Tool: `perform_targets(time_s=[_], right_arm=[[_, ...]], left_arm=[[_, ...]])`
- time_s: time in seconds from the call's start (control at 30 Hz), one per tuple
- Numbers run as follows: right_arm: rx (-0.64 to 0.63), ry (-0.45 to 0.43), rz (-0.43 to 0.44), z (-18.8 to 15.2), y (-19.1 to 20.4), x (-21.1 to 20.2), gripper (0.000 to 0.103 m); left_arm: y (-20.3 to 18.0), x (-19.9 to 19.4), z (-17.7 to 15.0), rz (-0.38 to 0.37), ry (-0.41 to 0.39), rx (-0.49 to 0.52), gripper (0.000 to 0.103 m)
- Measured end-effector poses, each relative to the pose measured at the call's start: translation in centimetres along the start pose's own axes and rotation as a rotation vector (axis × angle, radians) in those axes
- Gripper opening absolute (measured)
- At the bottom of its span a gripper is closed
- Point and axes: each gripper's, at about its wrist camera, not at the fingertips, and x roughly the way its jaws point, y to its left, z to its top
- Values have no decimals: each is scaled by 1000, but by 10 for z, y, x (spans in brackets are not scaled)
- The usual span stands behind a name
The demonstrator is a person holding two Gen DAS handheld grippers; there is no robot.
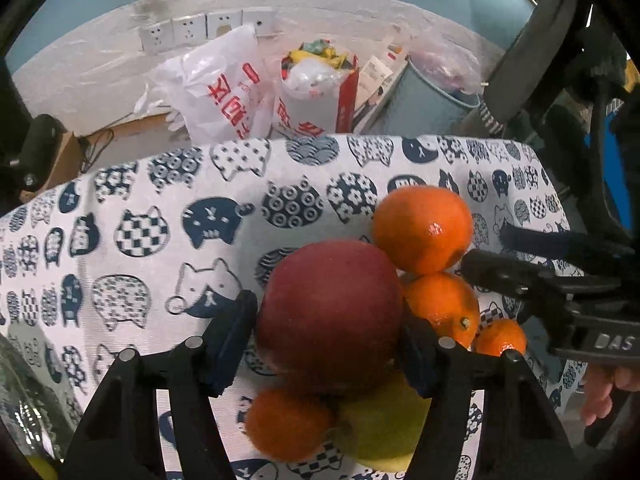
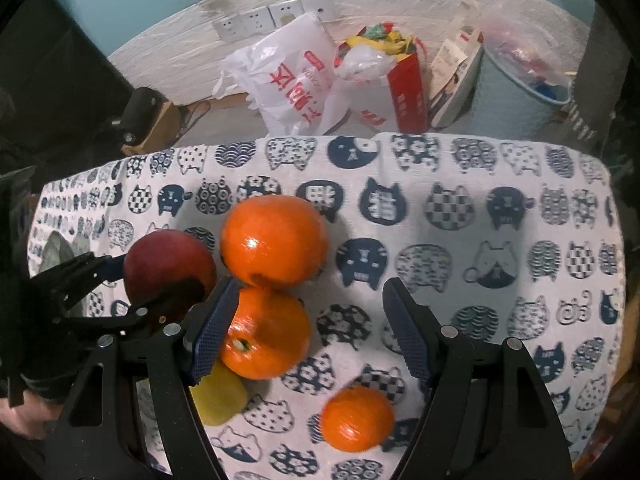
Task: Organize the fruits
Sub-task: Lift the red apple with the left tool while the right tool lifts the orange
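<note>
My left gripper [image 1: 328, 340] is shut on a red apple [image 1: 330, 312], both pads pressed against its sides; the apple also shows in the right wrist view [image 2: 168, 268]. Around it lie a large orange [image 1: 422, 228], a second orange [image 1: 444, 306], a small one [image 1: 500, 338], another orange [image 1: 286, 424] and a yellow-green fruit [image 1: 384, 424]. My right gripper [image 2: 308, 328] is open and empty above the cloth, its left pad beside the second orange [image 2: 266, 332]. A large orange [image 2: 274, 240], a small orange [image 2: 356, 418] and the yellow-green fruit [image 2: 218, 398] lie near it.
The table wears a white cloth with navy cat prints [image 2: 480, 220]. Beyond its far edge stand plastic bags [image 2: 292, 76], a red carton [image 2: 408, 92] and a grey-blue bin [image 2: 516, 92] against a wall with sockets. A glass item [image 1: 24, 408] sits at the lower left.
</note>
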Motion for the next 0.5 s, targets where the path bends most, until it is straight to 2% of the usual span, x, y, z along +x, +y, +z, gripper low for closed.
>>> perform_targets(time_s=[0.13,0.5], right_arm=[[3,14,27,7,9,11,75],[13,33,13,21,19,35,75]], left_arm=[[8,-10,1,10,-15,-12,67],[36,-27,-8,37,-32,-53,67]])
